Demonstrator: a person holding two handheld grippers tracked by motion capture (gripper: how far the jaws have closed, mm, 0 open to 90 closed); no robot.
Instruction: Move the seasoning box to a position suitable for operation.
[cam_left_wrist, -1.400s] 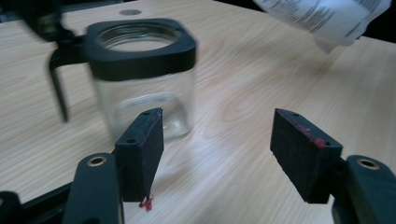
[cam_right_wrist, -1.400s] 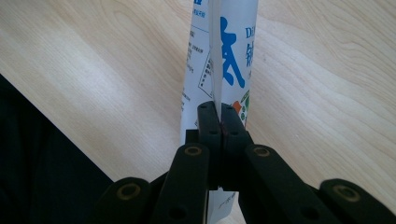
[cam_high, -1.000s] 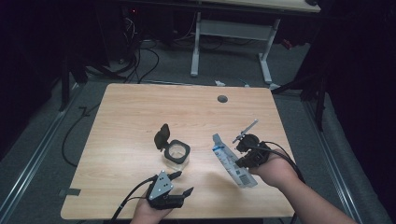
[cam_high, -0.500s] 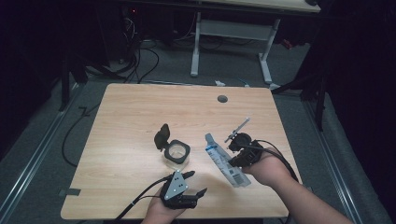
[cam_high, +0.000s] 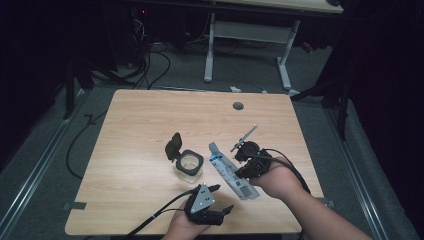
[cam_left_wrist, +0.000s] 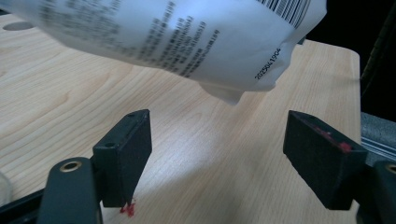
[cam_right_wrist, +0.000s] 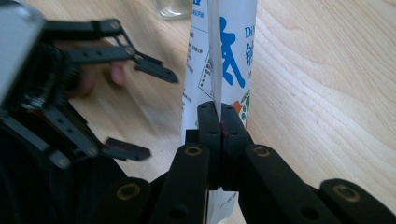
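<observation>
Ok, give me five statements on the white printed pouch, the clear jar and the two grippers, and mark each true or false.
1. The right gripper is shut on the white printed pouch. True.
2. The left gripper is clamped on the pouch. False: its jaws stand open, with the pouch above them.
3. The clear jar has its black flip lid open. True.
4. The jar lies on its side. False: it stands upright on the light wooden table.
5. The pouch lies flat on the table. False: it is held up.
</observation>
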